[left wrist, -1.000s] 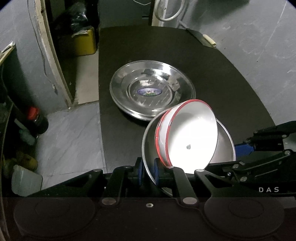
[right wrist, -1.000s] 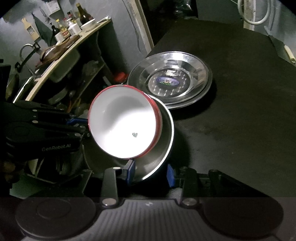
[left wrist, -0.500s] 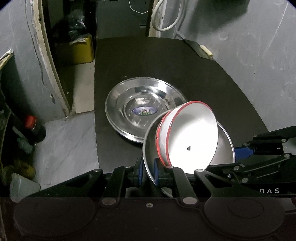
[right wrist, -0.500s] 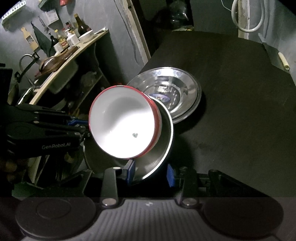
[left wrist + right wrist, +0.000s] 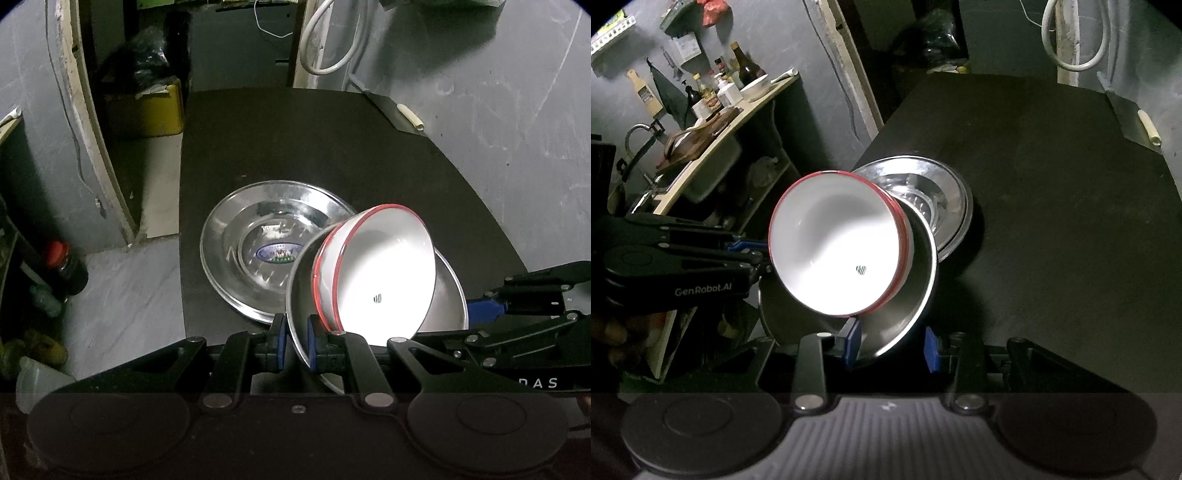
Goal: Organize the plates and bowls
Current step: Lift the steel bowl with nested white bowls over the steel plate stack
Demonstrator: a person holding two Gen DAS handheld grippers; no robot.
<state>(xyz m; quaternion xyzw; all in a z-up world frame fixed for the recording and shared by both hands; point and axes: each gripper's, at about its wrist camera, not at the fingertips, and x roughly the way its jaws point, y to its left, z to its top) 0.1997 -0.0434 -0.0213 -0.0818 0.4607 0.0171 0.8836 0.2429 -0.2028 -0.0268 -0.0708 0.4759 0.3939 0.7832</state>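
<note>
A white bowl with a red rim [image 5: 384, 280] [image 5: 834, 251] leans tilted on a steel plate [image 5: 447, 306] [image 5: 916, 280] held in the air between both grippers. My left gripper [image 5: 295, 343] [image 5: 753, 254] is shut on the plate's left rim. My right gripper [image 5: 890, 349] [image 5: 484, 310] holds the opposite rim between its blue pads. Behind the held plate, a stack of steel plates [image 5: 251, 236] [image 5: 945, 195] with a blue label lies on the black table [image 5: 295, 140] [image 5: 1052, 221], partly hidden by it.
The table's left edge drops to a grey floor with a red-capped bottle [image 5: 62, 266] and a yellow box [image 5: 159, 110]. A counter with bottles and a sink [image 5: 713, 122] stands further left. A white hose [image 5: 332, 40] hangs on the far wall.
Both grippers have drawn back and up with the plate and bowl. The stack on the table now sits lower in both views, and more of the far table shows.
</note>
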